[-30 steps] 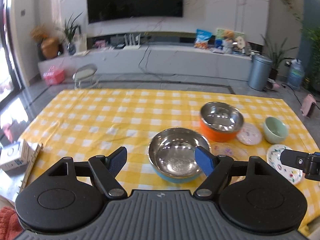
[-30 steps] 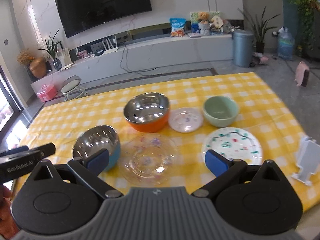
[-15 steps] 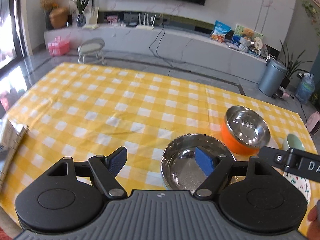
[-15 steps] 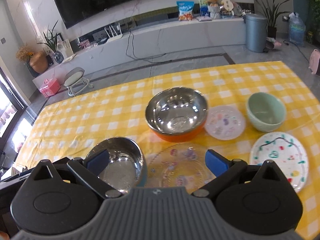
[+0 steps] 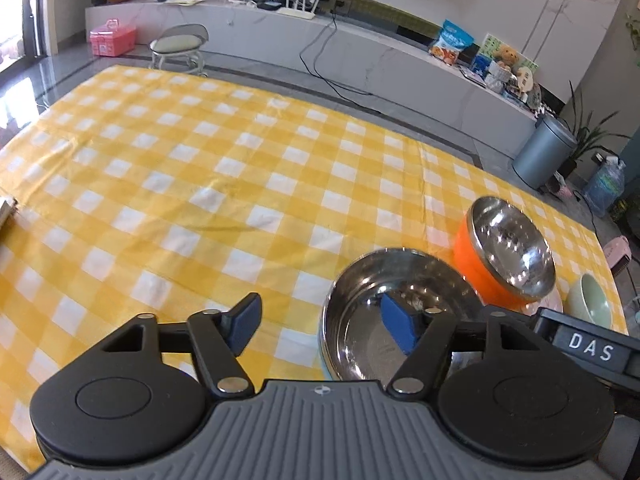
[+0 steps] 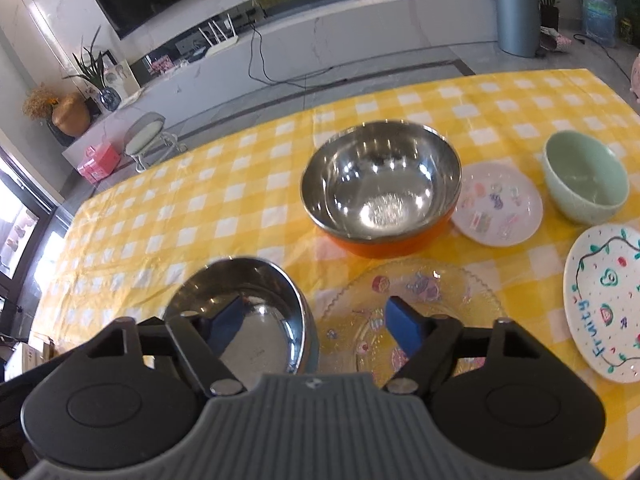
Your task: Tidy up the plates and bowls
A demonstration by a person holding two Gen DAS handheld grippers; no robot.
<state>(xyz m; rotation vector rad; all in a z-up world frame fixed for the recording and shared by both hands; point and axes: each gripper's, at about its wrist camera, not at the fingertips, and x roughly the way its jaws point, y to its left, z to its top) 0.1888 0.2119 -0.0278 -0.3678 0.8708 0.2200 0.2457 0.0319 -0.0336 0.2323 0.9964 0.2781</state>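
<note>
Bowls are coming first: you are straddling the blue-based steel bowl (image 5: 394, 320) at the tablecloth's (image 5: 200, 184) near edge with both grippers, left gripper (image 5: 324, 328) and right gripper (image 6: 316, 320), jaws just narrowing but gripping nothing, so be seating pads on opposite rims before lifting toward the orange bowl (image 6: 380, 188)

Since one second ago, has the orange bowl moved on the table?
No. The orange bowl sits beside the small pink plate on the tablecloth, as earlier; only the camera came closer.
</note>
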